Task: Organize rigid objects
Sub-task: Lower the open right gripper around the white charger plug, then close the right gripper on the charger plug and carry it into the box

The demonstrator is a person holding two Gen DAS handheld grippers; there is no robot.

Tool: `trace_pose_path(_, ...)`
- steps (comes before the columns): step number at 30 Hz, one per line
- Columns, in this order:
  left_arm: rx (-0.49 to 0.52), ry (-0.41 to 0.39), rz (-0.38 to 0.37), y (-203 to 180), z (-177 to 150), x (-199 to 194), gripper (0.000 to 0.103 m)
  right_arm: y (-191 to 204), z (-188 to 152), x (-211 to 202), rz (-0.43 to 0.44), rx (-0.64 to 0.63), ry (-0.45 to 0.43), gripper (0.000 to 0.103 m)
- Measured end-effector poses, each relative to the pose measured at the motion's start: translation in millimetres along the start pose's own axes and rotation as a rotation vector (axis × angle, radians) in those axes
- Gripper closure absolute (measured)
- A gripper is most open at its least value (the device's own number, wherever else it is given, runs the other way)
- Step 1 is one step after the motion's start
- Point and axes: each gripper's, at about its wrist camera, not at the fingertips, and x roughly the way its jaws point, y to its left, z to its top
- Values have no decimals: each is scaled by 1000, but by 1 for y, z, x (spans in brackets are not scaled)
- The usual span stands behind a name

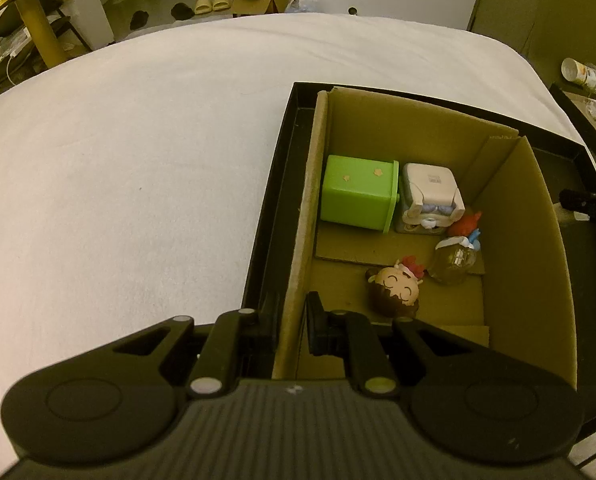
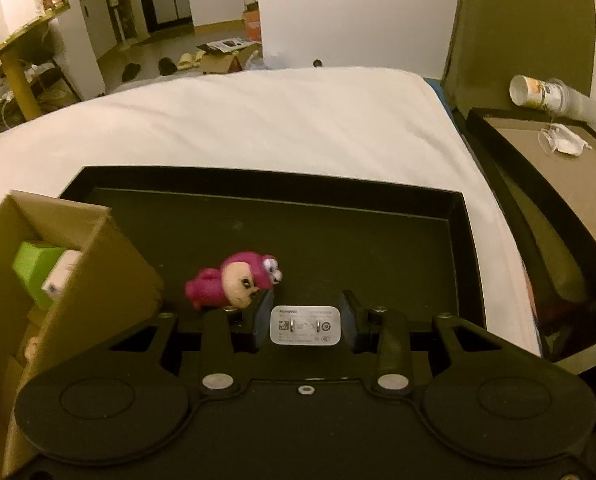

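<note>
A cardboard box point(image 1: 545, 264) stands in a black tray point(image 1: 274, 184) on the white bed. In it lie a green cube box point(image 1: 357, 196), a white-grey block toy point(image 1: 429, 196), a smiling doll head point(image 1: 395, 290), a clear jar point(image 1: 453, 262) and a red figure point(image 1: 465, 222). My left gripper point(image 1: 292, 320) is shut on the box's left wall. My right gripper point(image 2: 305, 322) straddles a white charger point(image 2: 305, 326) in the tray point(image 2: 377, 240), pads point(image 2: 347, 316) close beside it. A pink monkey figure point(image 2: 234, 280) lies just left of it.
The cardboard box point(image 2: 78, 280) stands at the left of the right wrist view. A nightstand point(image 2: 569, 168) with a tipped cup point(image 2: 545, 94) and a mask stands right of the bed. The white bed point(image 1: 138, 160) stretches left and ahead.
</note>
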Motion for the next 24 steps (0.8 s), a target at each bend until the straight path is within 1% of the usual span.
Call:
trace_pose_path(5,-4,9,-18,1,0,0,91,8,7,-17,25,-13,-29,67)
trace_pose_path(19,-22,8,-50,6,-1,-2,91,53,34,-65,136,-75,-136,67)
trace_pose_path(24,-27,7,-64,8,-2,-3,91,71,39,-71,182,-93,-137,67)
